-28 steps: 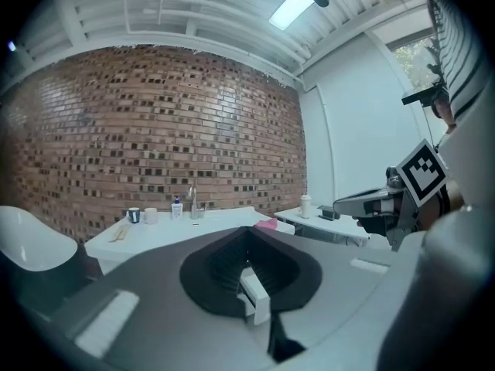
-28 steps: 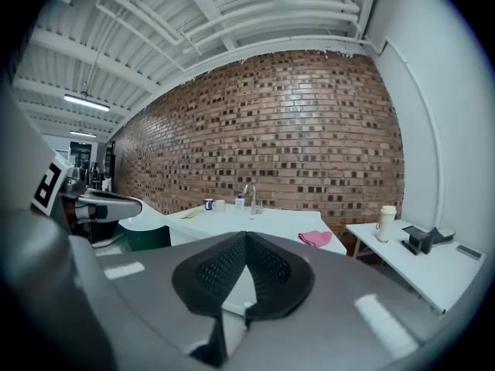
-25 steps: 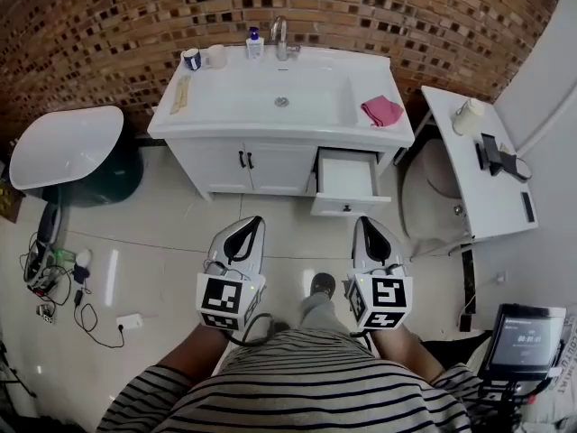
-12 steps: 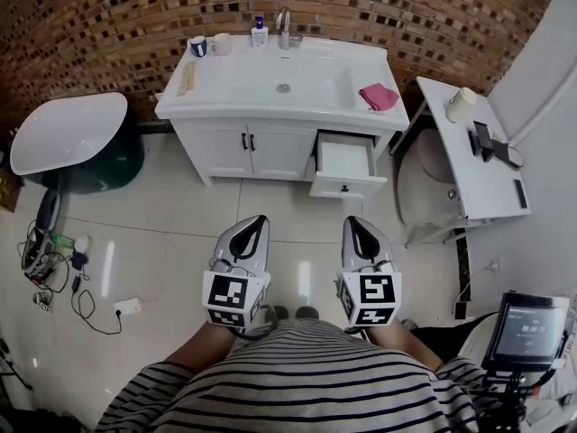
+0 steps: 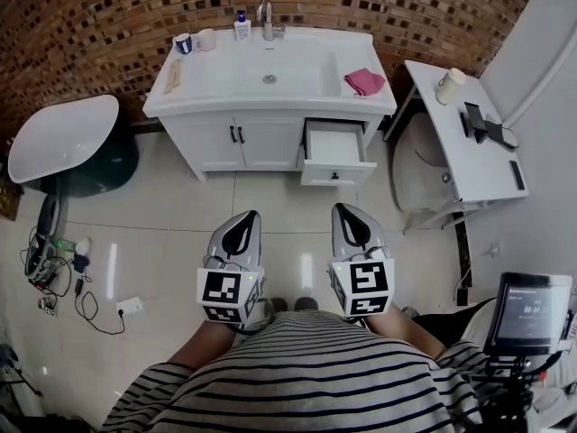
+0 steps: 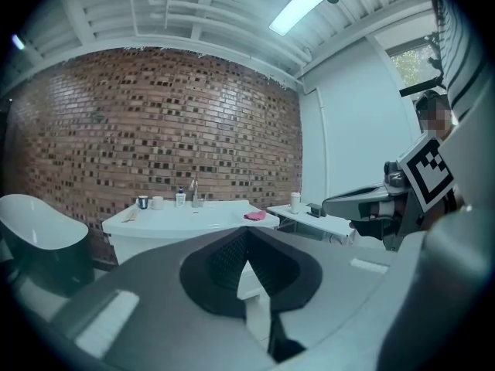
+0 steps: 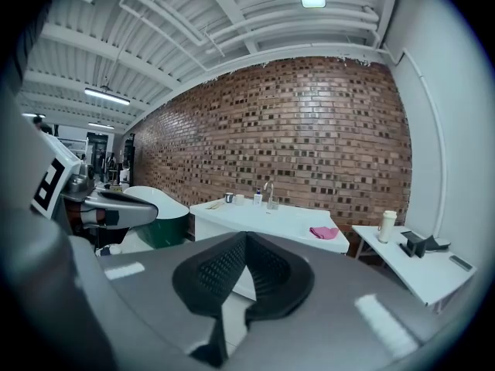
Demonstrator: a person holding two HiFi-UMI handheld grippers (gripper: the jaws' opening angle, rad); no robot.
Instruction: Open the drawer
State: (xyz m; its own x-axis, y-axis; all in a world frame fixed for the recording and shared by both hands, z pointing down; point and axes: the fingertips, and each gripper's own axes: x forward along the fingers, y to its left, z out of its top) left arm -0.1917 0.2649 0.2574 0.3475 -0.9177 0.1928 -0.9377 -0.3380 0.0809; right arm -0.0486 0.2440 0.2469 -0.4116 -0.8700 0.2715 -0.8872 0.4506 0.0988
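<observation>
Standing well back, left gripper (image 5: 245, 220) and right gripper (image 5: 346, 213) both clenched empty; the drawer (image 5: 335, 150), far ahead of them, already sits open, so a careless step forward might knock it shut.

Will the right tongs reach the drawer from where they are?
Probably not yet. The right tongs hang well short of the open drawer, with only floor between; nothing blocks a step closer.

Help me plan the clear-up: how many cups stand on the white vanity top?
2. A dark blue mug stands at the back left corner of the white vanity top; a white cup stands beside it, on its right. None seems hidden.
</observation>
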